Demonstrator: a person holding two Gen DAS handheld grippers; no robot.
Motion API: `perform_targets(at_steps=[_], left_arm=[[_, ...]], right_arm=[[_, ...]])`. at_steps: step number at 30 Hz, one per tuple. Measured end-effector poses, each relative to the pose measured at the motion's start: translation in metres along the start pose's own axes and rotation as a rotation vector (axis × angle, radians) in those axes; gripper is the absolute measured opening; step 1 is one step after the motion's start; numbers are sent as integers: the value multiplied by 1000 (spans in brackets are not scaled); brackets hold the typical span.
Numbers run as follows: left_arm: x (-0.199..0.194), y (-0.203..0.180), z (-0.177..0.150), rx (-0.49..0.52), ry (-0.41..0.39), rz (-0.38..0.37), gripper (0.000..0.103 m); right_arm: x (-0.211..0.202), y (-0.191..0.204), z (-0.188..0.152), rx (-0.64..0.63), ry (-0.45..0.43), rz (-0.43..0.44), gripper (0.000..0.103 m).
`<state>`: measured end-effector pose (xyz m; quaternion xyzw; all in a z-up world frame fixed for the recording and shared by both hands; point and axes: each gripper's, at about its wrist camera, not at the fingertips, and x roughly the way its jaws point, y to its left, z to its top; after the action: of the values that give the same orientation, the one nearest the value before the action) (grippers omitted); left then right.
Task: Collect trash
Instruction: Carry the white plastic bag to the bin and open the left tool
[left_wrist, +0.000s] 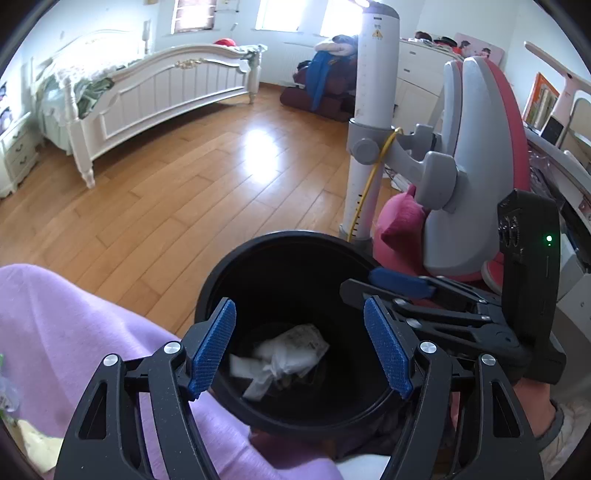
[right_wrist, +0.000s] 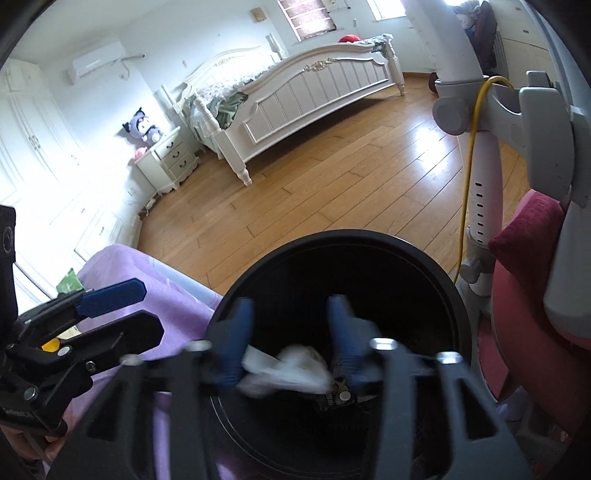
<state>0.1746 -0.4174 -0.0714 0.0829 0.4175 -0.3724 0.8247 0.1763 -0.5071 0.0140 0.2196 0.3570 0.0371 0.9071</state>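
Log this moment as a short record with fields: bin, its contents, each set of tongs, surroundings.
bin: black round bin, open top, beside purple fabric
contents: crumpled white paper lying at the bottom
left tongs: open over the bin mouth, nothing between the blue pads
right tongs: open above the bin, blurred; white paper seen between the fingers, not gripped
surroundings: wooden floor, white bed, pink chair next to the bin
task state: paper is in the bin

A home bedroom: white carved bed (right_wrist: 295, 96), nightstand (right_wrist: 170, 158) with plush toys (right_wrist: 142, 127), wooden floor (left_wrist: 166, 206).
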Motion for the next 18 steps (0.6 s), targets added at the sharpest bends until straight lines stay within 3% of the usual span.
perform_targets(at_steps=[6, 8, 18], left_arm=[[-25, 13, -6, -14, -34, 20, 78], [-35, 17, -9, -12, -54, 48, 84], [-113, 64, -36, -85, -144, 150, 91]], right_arm=[[2, 4, -2, 2, 14, 15, 68], [3, 7, -3, 2, 13, 16, 68], [7, 45, -6, -47, 33, 66, 68]])
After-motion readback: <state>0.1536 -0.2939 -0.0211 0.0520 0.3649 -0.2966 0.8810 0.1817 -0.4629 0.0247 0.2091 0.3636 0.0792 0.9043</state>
